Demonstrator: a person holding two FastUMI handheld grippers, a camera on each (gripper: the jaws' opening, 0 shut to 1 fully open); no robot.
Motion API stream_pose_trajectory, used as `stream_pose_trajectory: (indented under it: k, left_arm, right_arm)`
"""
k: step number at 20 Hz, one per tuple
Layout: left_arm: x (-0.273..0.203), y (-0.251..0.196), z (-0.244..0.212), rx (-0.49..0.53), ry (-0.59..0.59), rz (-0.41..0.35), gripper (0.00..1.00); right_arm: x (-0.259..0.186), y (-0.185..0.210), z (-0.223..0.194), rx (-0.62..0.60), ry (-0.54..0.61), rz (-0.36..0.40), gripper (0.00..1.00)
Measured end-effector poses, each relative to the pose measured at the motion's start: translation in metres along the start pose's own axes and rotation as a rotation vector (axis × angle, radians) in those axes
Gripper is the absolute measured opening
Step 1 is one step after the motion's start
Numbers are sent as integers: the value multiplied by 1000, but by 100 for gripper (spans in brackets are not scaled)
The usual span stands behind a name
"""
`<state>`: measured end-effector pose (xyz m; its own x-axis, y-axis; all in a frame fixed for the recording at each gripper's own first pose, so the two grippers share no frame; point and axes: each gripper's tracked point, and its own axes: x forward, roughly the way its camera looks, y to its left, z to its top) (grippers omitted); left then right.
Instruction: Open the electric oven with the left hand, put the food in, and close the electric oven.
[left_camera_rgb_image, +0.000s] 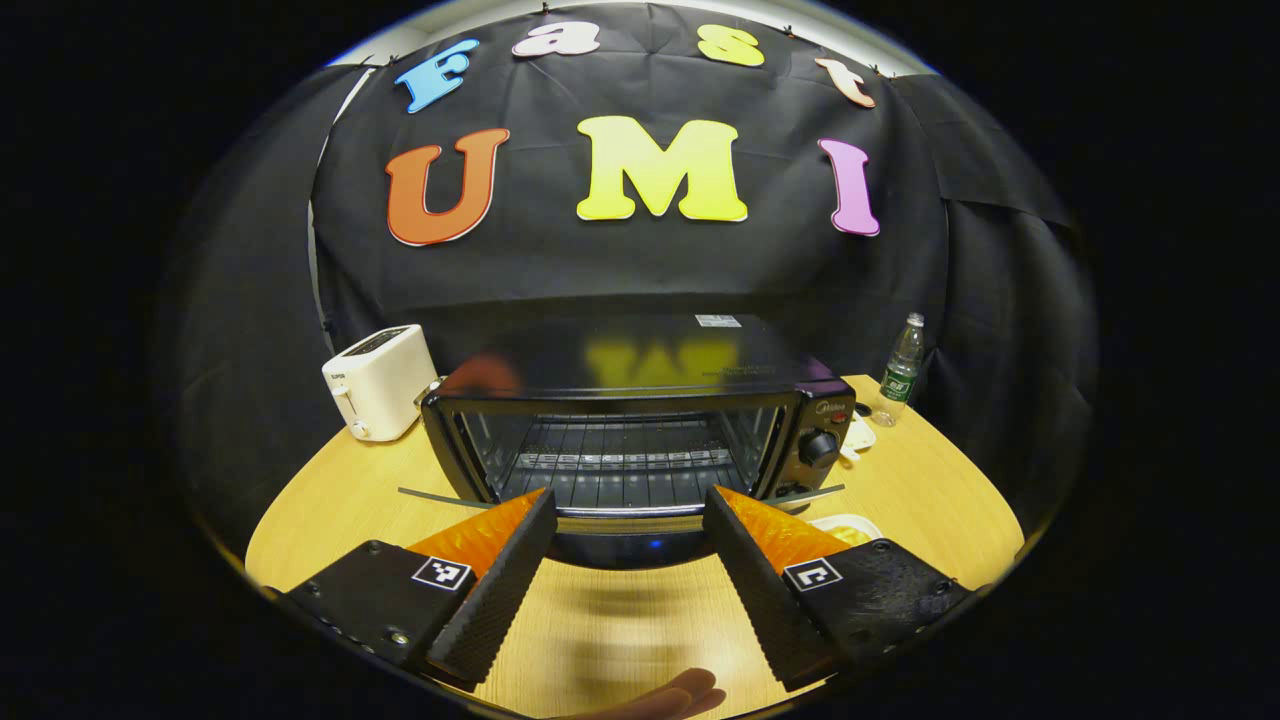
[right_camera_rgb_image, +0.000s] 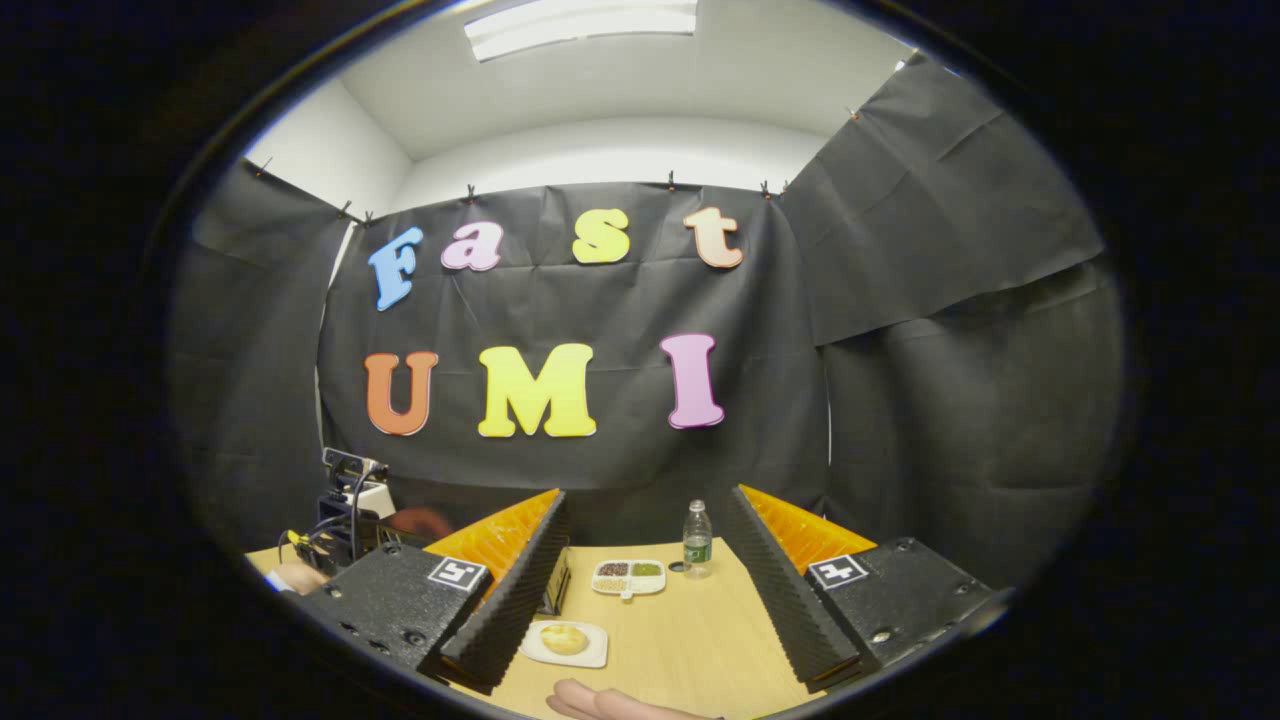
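Looking along your left gripper (left_camera_rgb_image: 628, 530), you have a white toaster (left_camera_rgb_image: 378, 381) at the far left of the desk (left_camera_rgb_image: 930, 480), just beside the oven (left_camera_rgb_image: 640, 420). The oven sits dead ahead with its door (left_camera_rgb_image: 620, 545) dropped open toward you; the wire rack (left_camera_rgb_image: 620, 462) inside is bare. Your jaws stand wide apart and hold nothing, their tips level with the lowered door's front edge, though whether they touch it is hard to tell. The oven's knob (left_camera_rgb_image: 818, 449) is on its right-hand panel. Just right of that, the rim of a white plate (left_camera_rgb_image: 845, 526) peeks past your right finger, and a water bottle (left_camera_rgb_image: 902, 371) stands upright near the desk's back corner.

Along your right gripper (right_camera_rgb_image: 645, 575), the jaws are likewise wide and empty. Between them, left to right, the white plate (right_camera_rgb_image: 565, 643) carries a round golden bun (right_camera_rgb_image: 563, 637), well apart from the oven's inside; farther back lies a small divided tray (right_camera_rgb_image: 628, 577), and the water bottle (right_camera_rgb_image: 697, 540) stands just beside it. Fingertips (right_camera_rgb_image: 600, 703) show at the bottom edge.
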<state>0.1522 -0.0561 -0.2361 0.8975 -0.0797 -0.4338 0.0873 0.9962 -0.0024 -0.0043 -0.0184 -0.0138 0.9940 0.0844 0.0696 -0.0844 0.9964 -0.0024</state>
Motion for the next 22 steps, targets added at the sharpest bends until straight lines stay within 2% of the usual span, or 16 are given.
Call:
stream_pose_trajectory:
  k: [1, 7, 11, 12, 15, 17, 18, 22]
  left_arm:
    - [-5, 0, -8, 3, 0, 0, 98]
    - [-23, -2, -58, 13, -7, 2, 98]
    - [-27, -3, -83, 22, -19, 4, 98]
    - [-26, -3, -90, 15, -14, 4, 98]
    - [-24, -8, -113, 20, 35, 4, 97]
    - [-24, -10, -123, 31, 52, 5, 94]
    - [-22, -9, -126, 37, 58, 4, 93]
    - [-19, -9, -143, 15, 92, 0, 92]
  right_arm:
    - [-1, 1, -1, 3, 1, 3, 97]
    - [-7, 2, -7, 9, 7, 7, 97]
    - [-8, -2, -7, -8, -9, -27, 97]
    - [-10, 1, -9, -10, -7, -24, 100]
    - [-10, 5, -16, -11, 2, -19, 97]
    - [-11, 11, -23, -16, 12, -13, 100]
    - [-10, 14, -25, -19, 16, -7, 97]
    - [-8, 18, -30, -26, 30, -9, 97]
